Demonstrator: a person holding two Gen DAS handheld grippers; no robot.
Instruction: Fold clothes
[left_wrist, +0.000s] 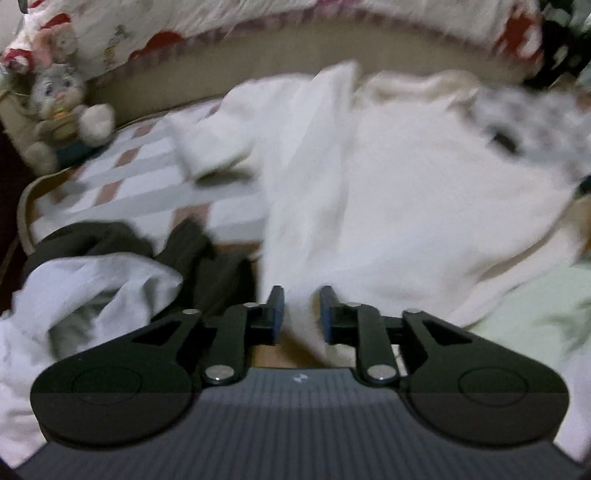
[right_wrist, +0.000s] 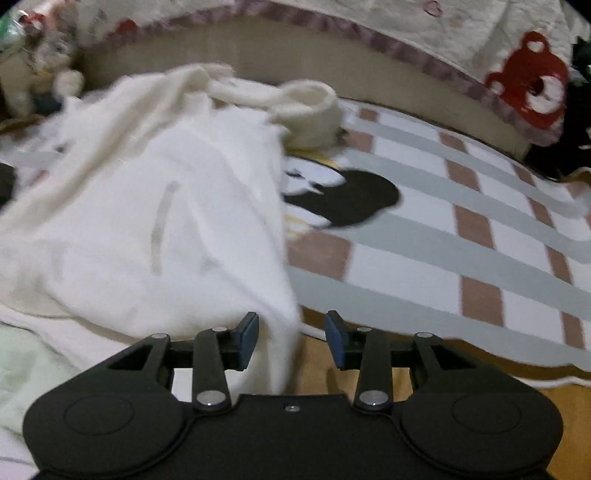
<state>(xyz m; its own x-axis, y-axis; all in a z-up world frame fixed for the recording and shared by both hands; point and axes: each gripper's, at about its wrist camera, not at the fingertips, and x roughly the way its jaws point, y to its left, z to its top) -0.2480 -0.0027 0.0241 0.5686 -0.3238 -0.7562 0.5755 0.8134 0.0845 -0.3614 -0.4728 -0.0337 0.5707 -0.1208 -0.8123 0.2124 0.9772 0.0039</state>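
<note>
A white garment (left_wrist: 388, 192) lies rumpled across the checked bed sheet (right_wrist: 461, 236), its body spread toward the near edge and a ribbed cuff or collar (right_wrist: 314, 110) curled up at the far side, so it reads as neither flat nor folded yet. The left hand-held gripper (left_wrist: 302, 310) sits low at the near hem with its blue-padded jaws slightly apart and a ridge of the white cloth running up between them; whether the pads actually pinch that cloth cannot be told from here, since a gap shows on both sides. The right hand-held gripper (right_wrist: 291, 336) is placed the same way at the garment's right near corner, jaws apart with a hanging fold of the fabric between them, nearer the left pad. Taking the two near corners at once makes sense: held there, the hem can be drawn taut and the body laid square before any fold. Both pictures are smeared, which suggests motion, though its direction is not shown. To the left, a dark garment (left_wrist: 192, 251) and another pale one (left_wrist: 92, 291) lie heaped near the bed edge, likely kept aside so the working patch is clear. A stuffed toy (left_wrist: 62, 110) sits at the far left against the headboard (left_wrist: 332, 48), and a pale green cloth (left_wrist: 535, 317) lies near right.
</note>
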